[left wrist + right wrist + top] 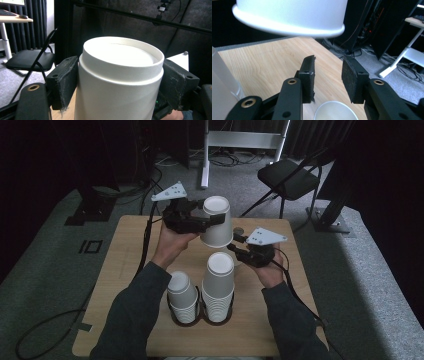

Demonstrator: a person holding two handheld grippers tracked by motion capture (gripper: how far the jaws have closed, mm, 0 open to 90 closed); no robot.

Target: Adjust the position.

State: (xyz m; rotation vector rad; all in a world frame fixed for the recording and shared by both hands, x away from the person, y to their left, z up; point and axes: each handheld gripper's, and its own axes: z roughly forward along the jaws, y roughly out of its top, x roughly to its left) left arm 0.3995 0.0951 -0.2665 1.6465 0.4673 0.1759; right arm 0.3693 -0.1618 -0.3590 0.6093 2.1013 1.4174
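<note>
The paper cup [216,222] held up high is plain white, with no picture on it. The two stacks of cups [218,287] near the person are white too. The table [130,250] is light brown wood with wavy grain lines. The left gripper [200,217] and the right gripper [240,251] are black, and each has a pale grey plate on top. The sleeves [132,315] are dark grey-blue. The carpet [45,270] is grey. The folding chair [290,177] far off on the right is black
</note>
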